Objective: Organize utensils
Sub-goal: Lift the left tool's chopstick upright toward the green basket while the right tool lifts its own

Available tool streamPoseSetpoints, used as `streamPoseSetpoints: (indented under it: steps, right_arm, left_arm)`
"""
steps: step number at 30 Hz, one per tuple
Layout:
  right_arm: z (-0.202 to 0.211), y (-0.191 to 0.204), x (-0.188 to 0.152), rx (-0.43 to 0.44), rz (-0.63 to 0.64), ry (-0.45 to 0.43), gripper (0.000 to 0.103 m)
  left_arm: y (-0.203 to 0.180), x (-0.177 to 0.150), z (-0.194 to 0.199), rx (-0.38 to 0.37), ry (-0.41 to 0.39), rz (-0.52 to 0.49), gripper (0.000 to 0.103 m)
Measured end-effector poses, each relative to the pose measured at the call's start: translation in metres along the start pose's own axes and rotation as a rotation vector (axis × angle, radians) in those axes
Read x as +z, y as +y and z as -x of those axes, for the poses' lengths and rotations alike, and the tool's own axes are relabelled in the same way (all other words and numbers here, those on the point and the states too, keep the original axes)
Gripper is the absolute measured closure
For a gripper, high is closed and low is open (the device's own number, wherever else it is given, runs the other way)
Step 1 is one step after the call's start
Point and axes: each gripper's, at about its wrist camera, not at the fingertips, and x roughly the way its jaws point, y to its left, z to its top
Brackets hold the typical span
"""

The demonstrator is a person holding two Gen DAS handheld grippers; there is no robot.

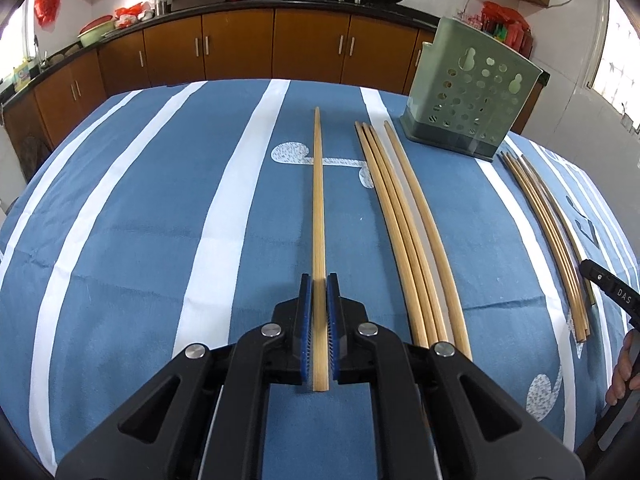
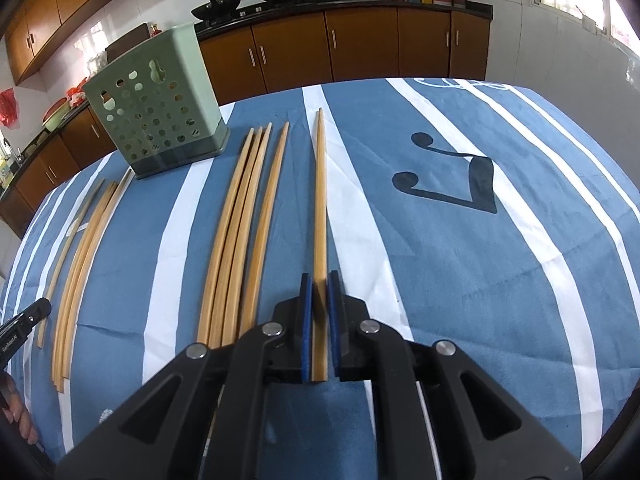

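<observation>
Closest to you, the left gripper (image 1: pixel 319 280) is clamped on the butt end of a single bamboo chopstick (image 1: pixel 318 200), blue pads pressed against both sides. The right gripper (image 2: pixel 319 280) has the same pinch on a second chopstick (image 2: pixel 320 200). Each stick runs straight ahead from the jaws over the striped tablecloth (image 1: pixel 160 240). You cannot tell from either view whether the tips are lifted or resting on the cloth.

Just beside your left stick, on its right, lies a loose set of four chopsticks (image 1: pixel 394 240). A similar set of four (image 2: pixel 234 240) lies left of your right stick. Beyond and between the two sets the green perforated holder (image 1: pixel 472 100) stands upright near the far edge of the table.

As for progress, you are near the start. Nothing pokes above the holder's rim and nothing shows through its holes, so none appears to be stowed yet. The two sticks in your grip and the two sets on the cloth are left to do.

Each camera adds something. The left one shows the right tool's tip and the fingers holding it at the right edge, beside a far bundle (image 1: pixel 552 232). The right one shows the left tool at its left edge beside its own distant bundle (image 2: pixel 86 240). Each bundle is probably the other side's set seen from across the table.
</observation>
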Motion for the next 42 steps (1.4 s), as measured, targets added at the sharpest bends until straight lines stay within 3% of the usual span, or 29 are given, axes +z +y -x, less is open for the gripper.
streamPoseSetpoints:
  steps: [35,38,42]
  right_arm:
    - [-0.003,0.001,0.007,-0.012,0.031,0.021,0.095]
    - [0.011,-0.002,0.013,-0.001,0.015,-0.024,0.095]
    - [0.035,-0.003,0.023,0.01,0.013,-0.101,0.095]
  left_arm:
    - [-0.002,0.012,-0.009,0.017,0.021,-0.043,0.096]
    - [0.001,0.016,-0.006,0.012,0.032,-0.029,0.096]
    - [0.005,0.023,0.013,-0.001,-0.02,-0.011,0.096]
